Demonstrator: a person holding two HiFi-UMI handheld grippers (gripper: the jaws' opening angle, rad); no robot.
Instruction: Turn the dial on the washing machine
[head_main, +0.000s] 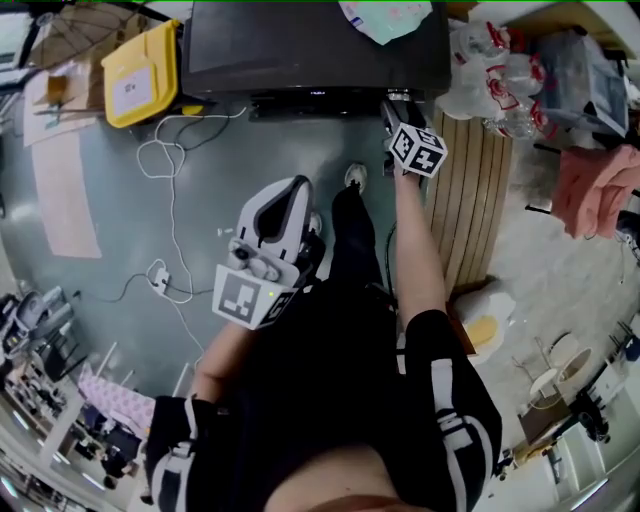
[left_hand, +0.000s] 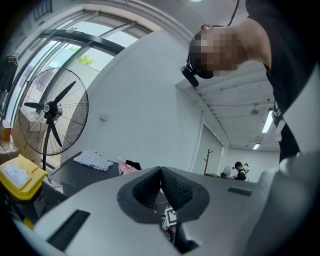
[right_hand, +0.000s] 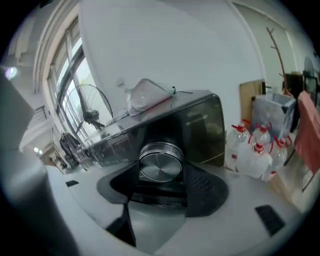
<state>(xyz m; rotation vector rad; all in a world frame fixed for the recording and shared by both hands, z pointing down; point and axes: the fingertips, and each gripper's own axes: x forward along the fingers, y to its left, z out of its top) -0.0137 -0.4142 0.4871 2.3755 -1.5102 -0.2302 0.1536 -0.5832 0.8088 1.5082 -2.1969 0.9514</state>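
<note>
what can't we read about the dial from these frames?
- Right gripper view: setting of the dial unreadable; panel print blurred, jaws cover its sides.
- Head view: dial hidden under the right gripper and the top edge of the washing machine.
- Left gripper view: dial hidden behind the body of the left gripper.

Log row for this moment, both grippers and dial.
right gripper: jaws closed on dial | left gripper: shut, empty, off the washing machine | phase: dial gripped, turn not confirmed

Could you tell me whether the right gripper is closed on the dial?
Apparently shut on it: the right gripper has its fingers against both sides of the dial.
</note>
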